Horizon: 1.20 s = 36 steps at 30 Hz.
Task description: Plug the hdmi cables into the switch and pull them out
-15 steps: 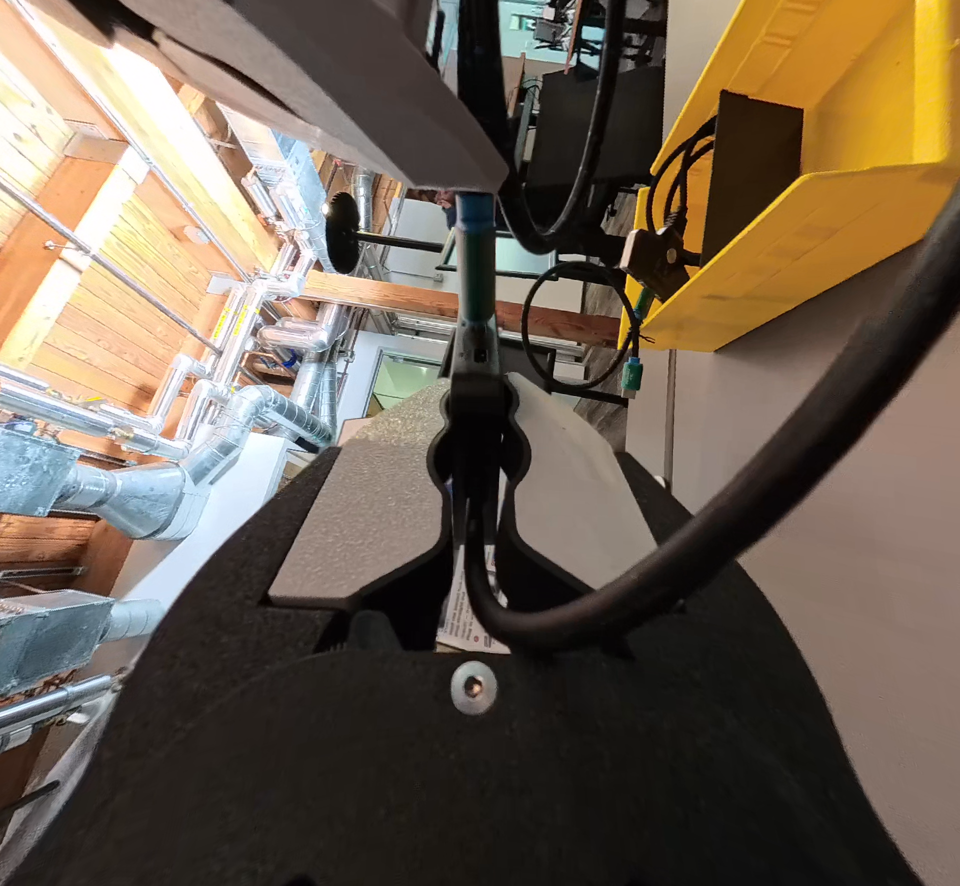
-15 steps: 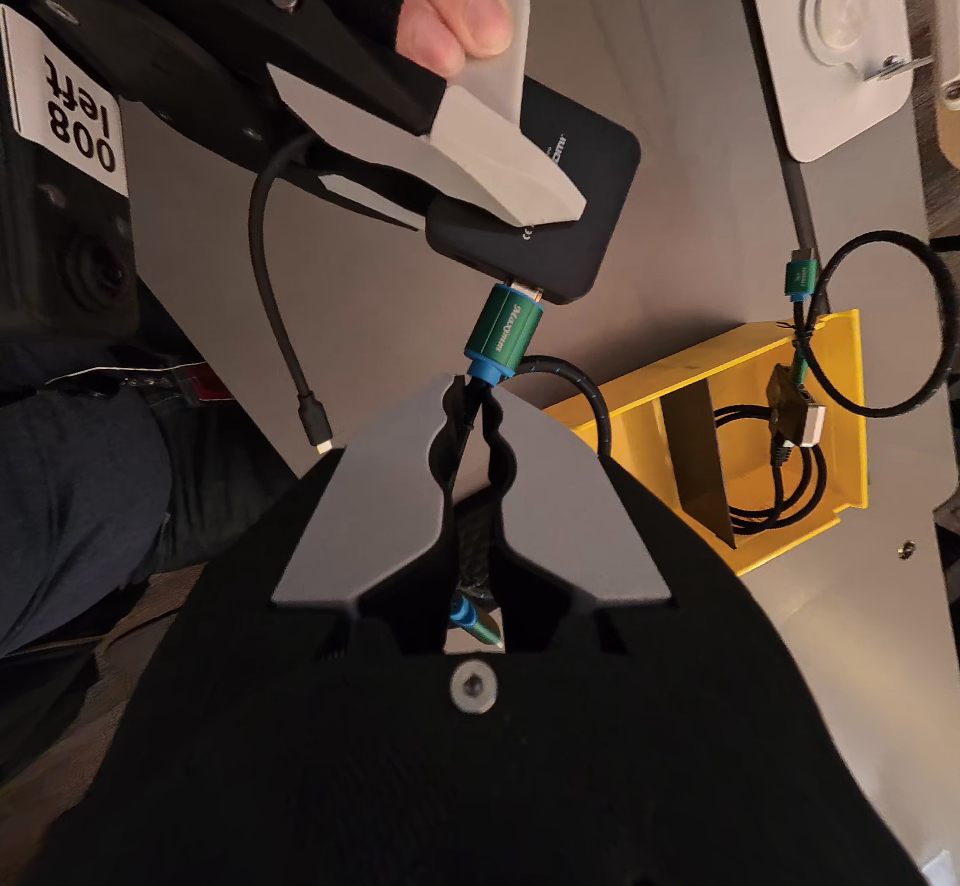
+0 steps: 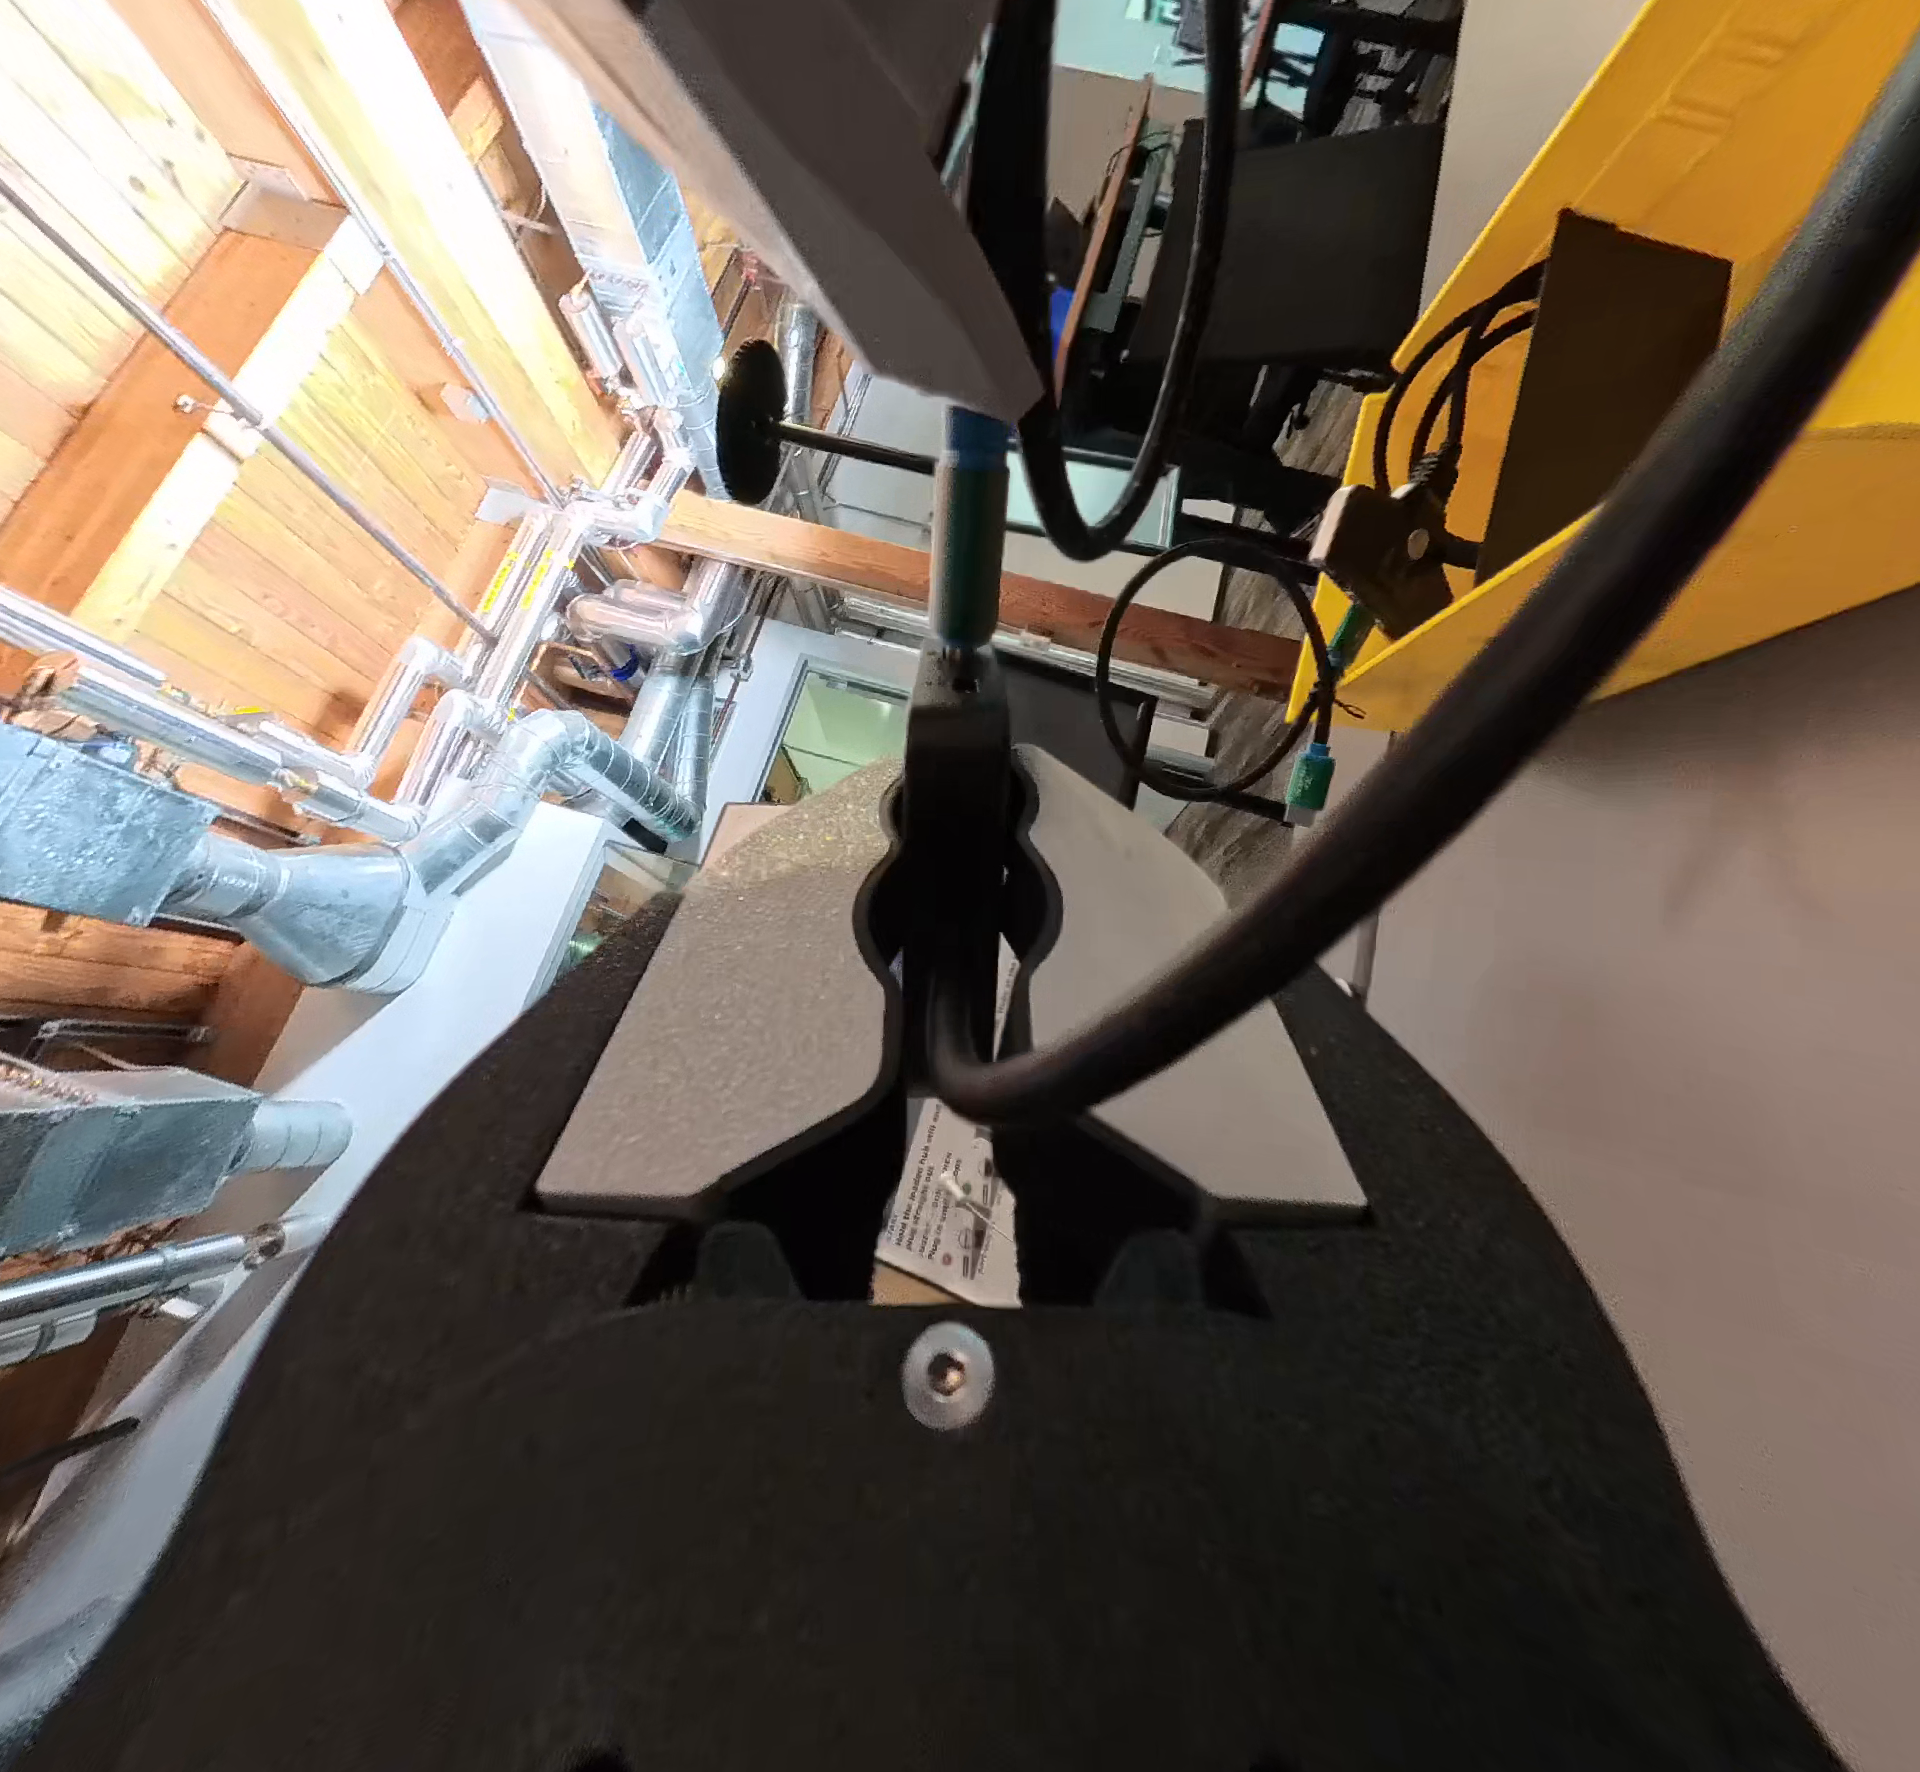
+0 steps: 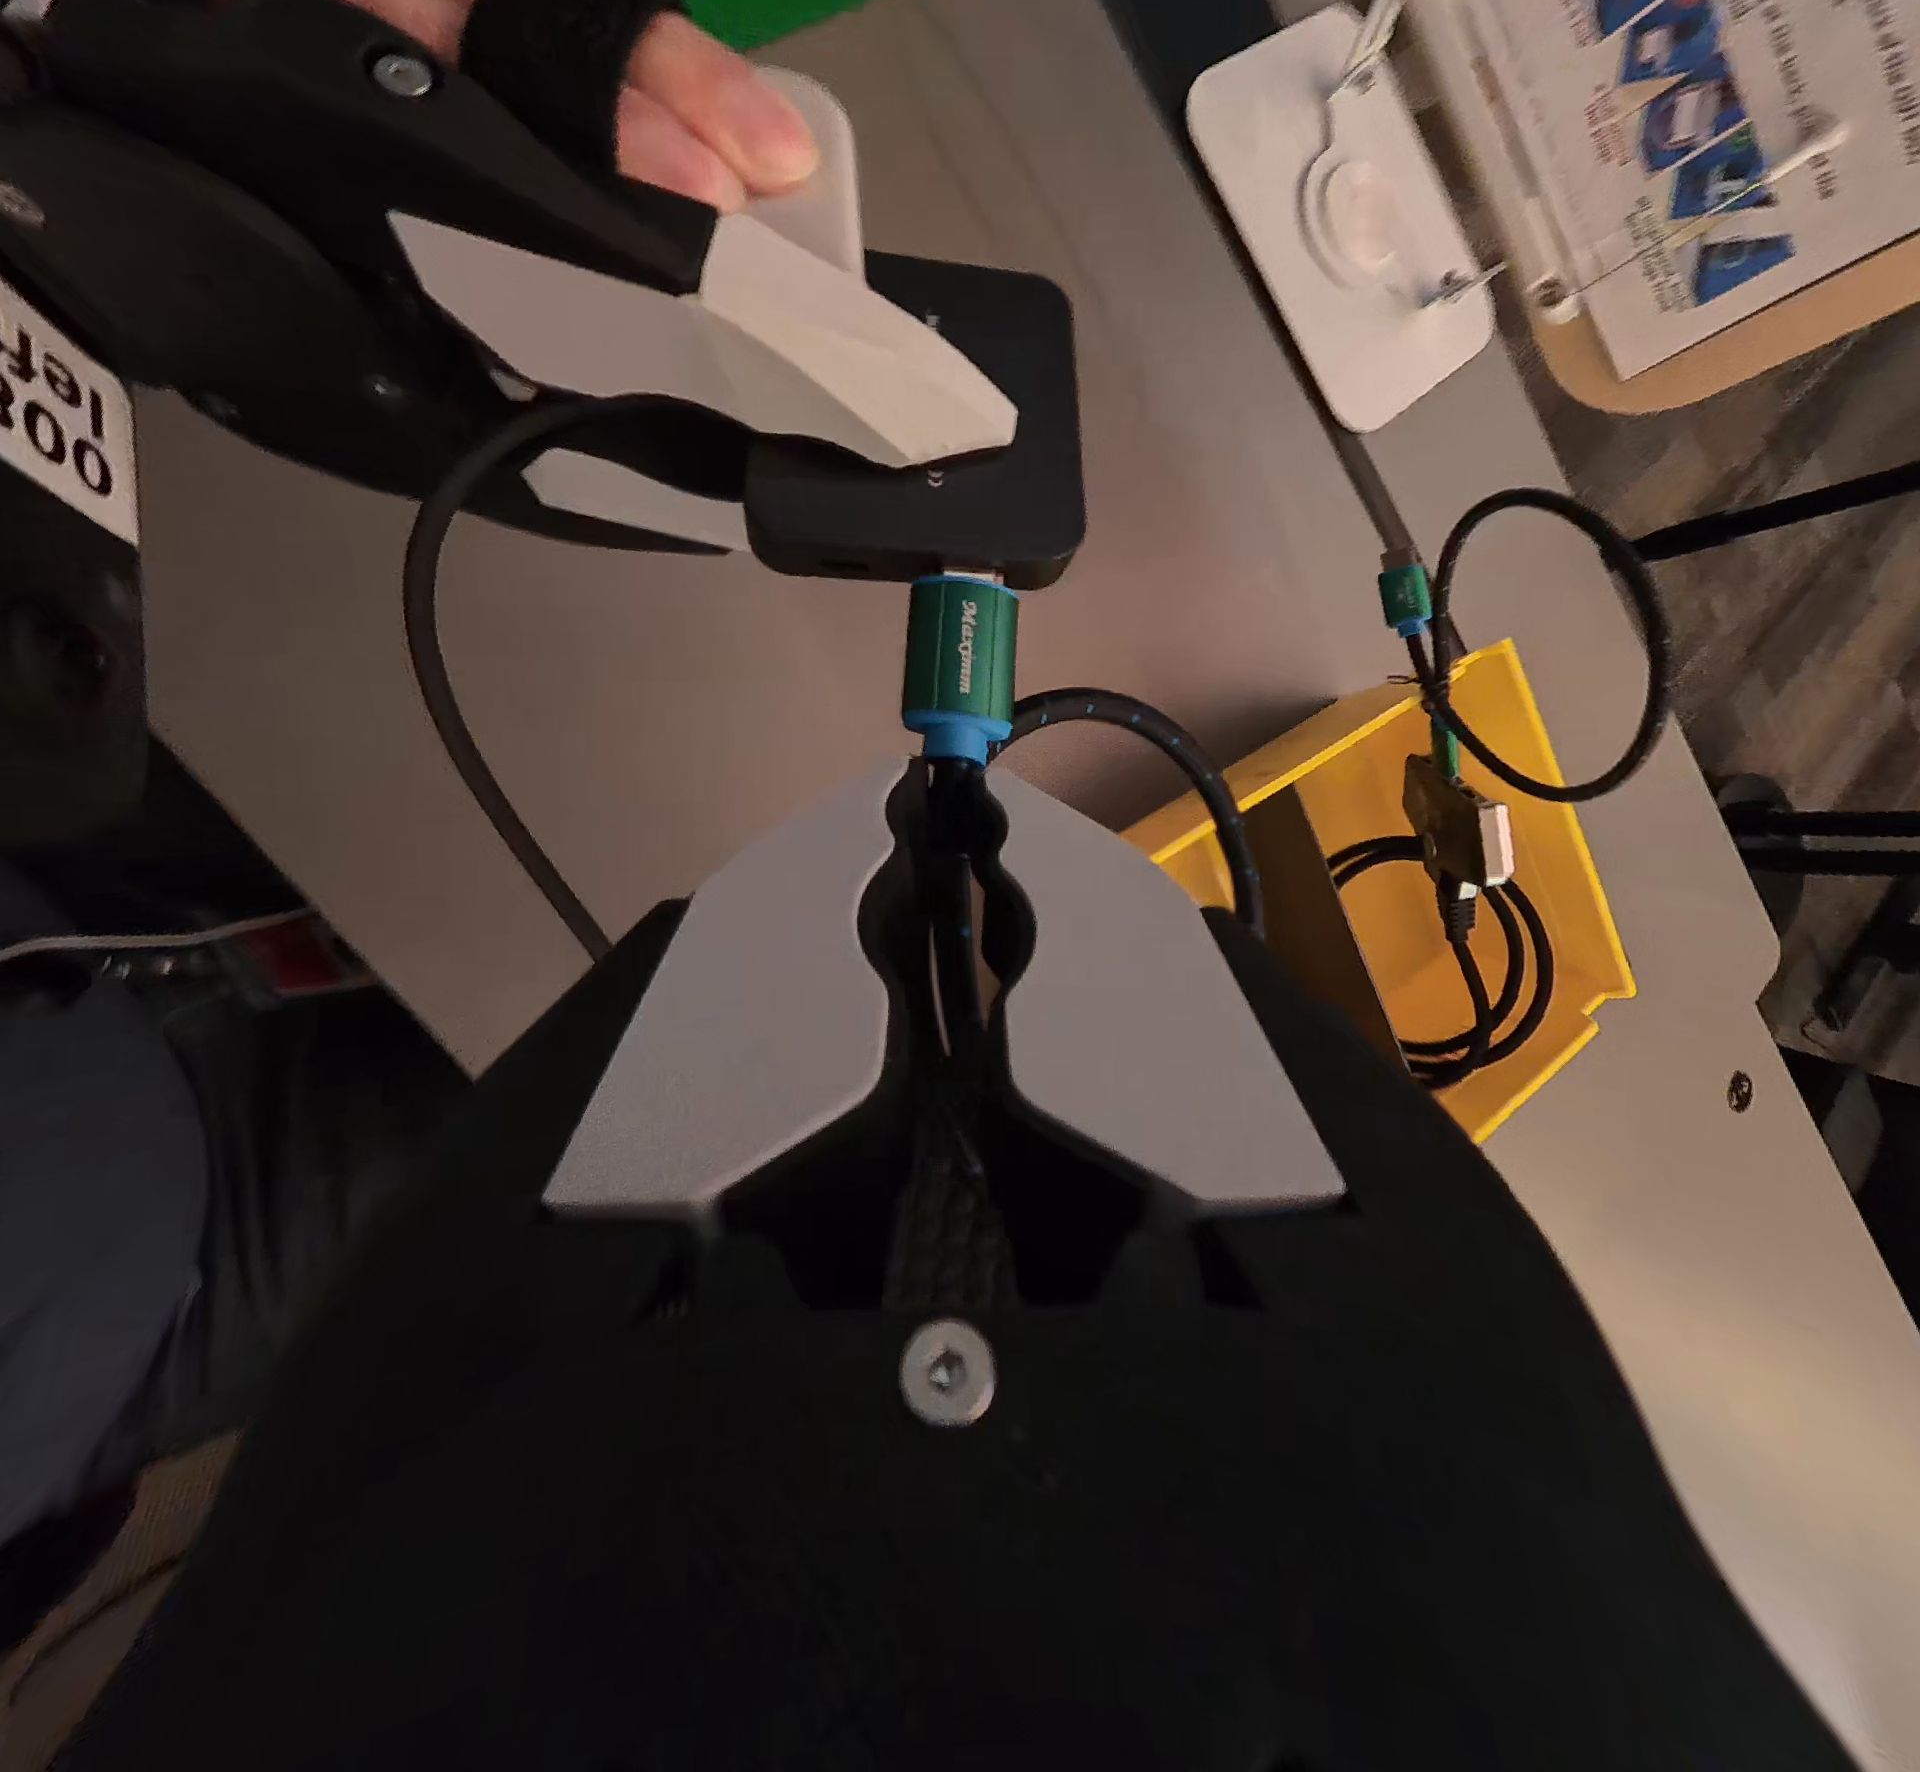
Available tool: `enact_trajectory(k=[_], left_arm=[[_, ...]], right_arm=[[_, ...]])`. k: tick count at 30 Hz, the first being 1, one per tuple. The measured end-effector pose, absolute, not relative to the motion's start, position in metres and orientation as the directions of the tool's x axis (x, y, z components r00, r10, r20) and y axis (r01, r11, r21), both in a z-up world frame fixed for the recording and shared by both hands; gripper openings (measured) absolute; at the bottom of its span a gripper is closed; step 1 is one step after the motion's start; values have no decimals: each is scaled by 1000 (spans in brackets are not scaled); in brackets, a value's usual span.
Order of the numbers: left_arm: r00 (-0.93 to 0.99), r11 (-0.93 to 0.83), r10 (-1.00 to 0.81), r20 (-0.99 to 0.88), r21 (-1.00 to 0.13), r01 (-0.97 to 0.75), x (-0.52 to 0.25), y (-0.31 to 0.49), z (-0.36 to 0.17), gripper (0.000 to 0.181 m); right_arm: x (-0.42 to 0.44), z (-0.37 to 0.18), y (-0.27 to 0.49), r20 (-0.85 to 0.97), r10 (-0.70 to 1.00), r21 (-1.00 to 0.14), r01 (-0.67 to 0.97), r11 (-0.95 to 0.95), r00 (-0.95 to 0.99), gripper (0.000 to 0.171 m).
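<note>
Left tongs (image 4: 883, 434) pinch our flat black switch (image 4: 977, 434); right tongs (image 4: 940, 787) pinch the braided black cable (image 4: 961, 953) at the green metal plug's (image 4: 956, 652) six o'clock; we advise pulling straight.

Setting: workshop or lab in an industrial loft. Evidence: exposed timber ceiling planks and beams (image 3: 343, 392); silver insulated ventilation ducts (image 3: 312, 901); plain grey bench (image 4: 727, 683) carrying a yellow plastic parts bin (image 4: 1558, 891) of coiled black cables (image 4: 1475, 974); laminated instruction sheet (image 4: 1714, 91).
</note>
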<state>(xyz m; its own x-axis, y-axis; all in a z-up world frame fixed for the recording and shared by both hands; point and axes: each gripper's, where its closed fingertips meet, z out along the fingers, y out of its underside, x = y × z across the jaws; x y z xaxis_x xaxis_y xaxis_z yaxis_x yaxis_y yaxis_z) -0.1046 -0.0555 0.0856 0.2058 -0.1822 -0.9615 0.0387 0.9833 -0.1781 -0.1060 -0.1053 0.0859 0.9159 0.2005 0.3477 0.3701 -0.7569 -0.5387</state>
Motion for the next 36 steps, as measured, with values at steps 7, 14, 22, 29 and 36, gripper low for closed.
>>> enact_trajectory(k=[7,14,22,29,36], left_arm=[[248,981,-188,-950,-193,8,-107,-47,94,14],[245,982,-184,-952,-188,7,-105,-50,92,14],[247,977,-209,-946,-213,10,-105,-48,94,14],[252,974,-225,-941,-228,16,-105,-50,95,14],[257,974,-222,-941,-227,10,-105,-49,95,14]], right_arm=[[-105,94,-94,406,111,-709,389,-588,907,8],[-105,92,-97,320,145,-799,349,-490,936,9],[-106,94,-96,294,179,-835,343,-431,939,12],[-108,97,-92,261,179,-883,310,-352,949,21],[-105,96,-90,314,165,-875,353,-332,935,18]])
